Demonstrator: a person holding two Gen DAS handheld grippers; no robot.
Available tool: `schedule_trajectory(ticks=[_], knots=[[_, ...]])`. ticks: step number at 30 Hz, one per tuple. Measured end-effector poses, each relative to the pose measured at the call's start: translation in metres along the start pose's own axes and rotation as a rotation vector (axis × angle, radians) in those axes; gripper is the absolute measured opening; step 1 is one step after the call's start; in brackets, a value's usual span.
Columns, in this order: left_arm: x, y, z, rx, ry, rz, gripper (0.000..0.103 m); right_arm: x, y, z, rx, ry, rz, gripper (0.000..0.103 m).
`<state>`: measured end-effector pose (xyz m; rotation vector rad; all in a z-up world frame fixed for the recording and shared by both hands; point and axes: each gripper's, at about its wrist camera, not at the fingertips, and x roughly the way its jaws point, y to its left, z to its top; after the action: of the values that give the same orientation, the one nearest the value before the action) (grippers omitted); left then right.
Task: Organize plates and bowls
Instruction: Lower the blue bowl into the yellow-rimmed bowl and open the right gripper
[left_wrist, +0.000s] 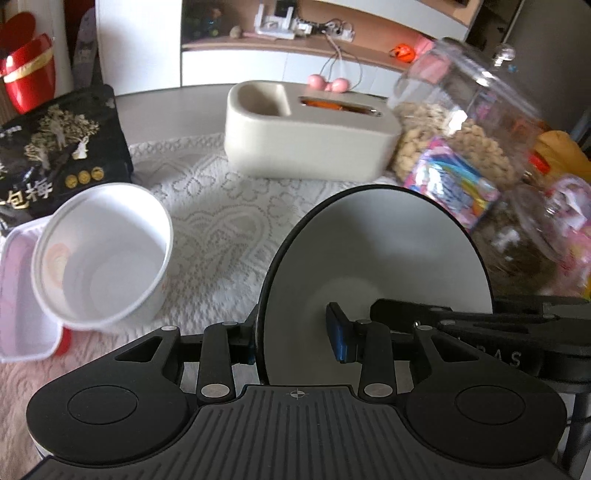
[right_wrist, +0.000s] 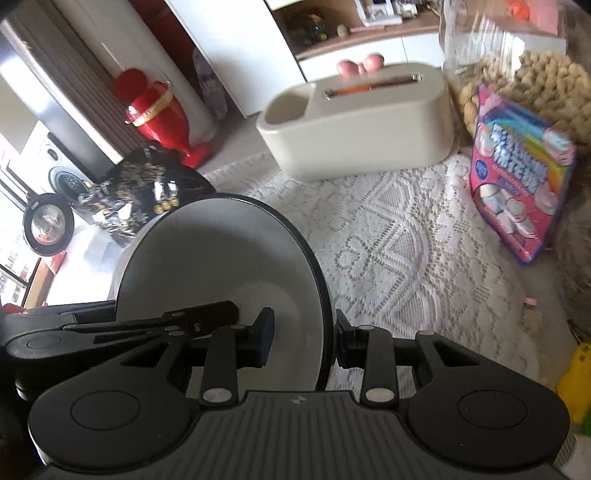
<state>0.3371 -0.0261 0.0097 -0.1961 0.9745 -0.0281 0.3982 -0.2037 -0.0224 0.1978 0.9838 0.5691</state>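
Note:
A bowl (left_wrist: 373, 251), white inside with a black rim and outside, hangs tilted above the lace tablecloth, gripped from two sides. My left gripper (left_wrist: 295, 343) is shut on its left wall, one finger outside and the blue pad (left_wrist: 340, 339) inside. My right gripper (right_wrist: 304, 343) is shut on the opposite wall of the same bowl (right_wrist: 221, 258), its pad (right_wrist: 266, 338) inside. Each view shows the other gripper reaching in from the side. A white deep bowl (left_wrist: 99, 258) leans on a pale lidded container (left_wrist: 22, 295) at the left.
A cream box with a slot (left_wrist: 306, 129) stands at the back centre. To the right are glass jars of peanuts (left_wrist: 461, 122) and a pink marshmallow pack (right_wrist: 517, 192). A black snack bag (left_wrist: 55, 147) and a red container (right_wrist: 159, 114) are at the left.

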Motion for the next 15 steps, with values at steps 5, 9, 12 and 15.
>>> schedule_trajectory(ticks=[5,9,12,15], knots=[[-0.025,-0.008,-0.038,0.003,0.002,-0.014,0.038,-0.025,0.006,-0.029,-0.03,0.006,0.019,0.035],[-0.022,-0.002,-0.076,-0.036,0.028,-0.027,0.039,-0.024,0.01,-0.057,-0.067,0.064,0.013,0.035],[-0.012,0.007,-0.098,-0.096,0.06,-0.061,0.039,-0.014,0.011,-0.074,-0.075,0.112,-0.004,0.035],[-0.01,0.01,-0.113,-0.116,0.051,-0.09,0.038,-0.006,0.008,-0.086,-0.087,0.133,-0.041,0.035]])
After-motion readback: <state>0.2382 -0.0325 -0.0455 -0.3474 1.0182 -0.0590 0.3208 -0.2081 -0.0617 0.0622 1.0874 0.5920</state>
